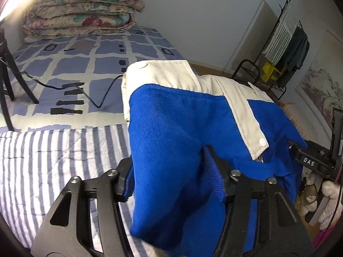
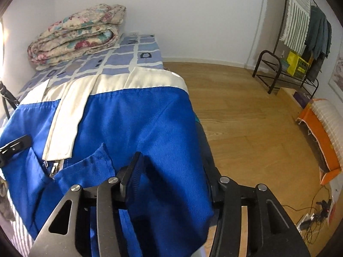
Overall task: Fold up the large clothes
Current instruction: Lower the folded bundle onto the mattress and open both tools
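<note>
One blue-and-white jacket (image 1: 182, 128) lies mid-frame on the bed (image 1: 64, 150), over its edge. Two grippers: left gripper (image 1: 171, 184) and right gripper (image 2: 171, 182), each parted with blue cloth loose between its jaws. One folded floral quilt (image 1: 81, 10) upper left; wooden floor (image 2: 246, 117) right.

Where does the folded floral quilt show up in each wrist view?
Left wrist: the floral quilt lies at the upper left, at the far end of the bed, beyond the blue and white jacket.
Right wrist: the floral quilt is again at the upper left, smaller and tilted.
Shared landmark: the clothes rack by the far wall, at the upper right.
</note>
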{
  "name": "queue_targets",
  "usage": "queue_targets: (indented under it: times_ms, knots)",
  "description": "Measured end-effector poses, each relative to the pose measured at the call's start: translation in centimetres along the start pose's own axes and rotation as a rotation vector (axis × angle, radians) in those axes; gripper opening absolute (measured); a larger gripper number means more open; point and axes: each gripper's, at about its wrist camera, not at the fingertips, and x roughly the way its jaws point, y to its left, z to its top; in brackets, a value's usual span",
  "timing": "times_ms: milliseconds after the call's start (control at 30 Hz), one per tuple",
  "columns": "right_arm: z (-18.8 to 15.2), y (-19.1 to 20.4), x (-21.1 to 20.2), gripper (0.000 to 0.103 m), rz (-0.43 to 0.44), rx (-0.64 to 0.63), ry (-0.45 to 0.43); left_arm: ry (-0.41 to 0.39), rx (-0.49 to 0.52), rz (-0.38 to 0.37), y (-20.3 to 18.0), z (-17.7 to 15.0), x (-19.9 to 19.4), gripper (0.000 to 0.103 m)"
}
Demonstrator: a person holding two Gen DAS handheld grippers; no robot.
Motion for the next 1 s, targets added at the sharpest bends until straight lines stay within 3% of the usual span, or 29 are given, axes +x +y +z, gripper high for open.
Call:
queue_targets:
  times_ms: [200,433,733,1000]
  knots:
    - [0.4,-0.1,-2.5,0.051,-0.041,0.0,-0.025,-0.012,0.029,0.05,0.1,0.1,-3.3,0.064]
    - [1.0,1.3,-8.7,0.051,-0.025,-0.004,-0.08,-0.053,0.034,0.043,0.0,0.1,-10.8,0.064]
    - [0.4,5.6,-21.5,0.051,0.062,-0.032,-0.193,-0.164,0.086,0.018,-2.4,-1.9,-26.9,0.064]
    - [-4.6,11.0,-33.0,0.051,0.082,-0.091,-0.27,-0.248,0.153,0.039,-3.6,-7.6,-40.6,0.064]
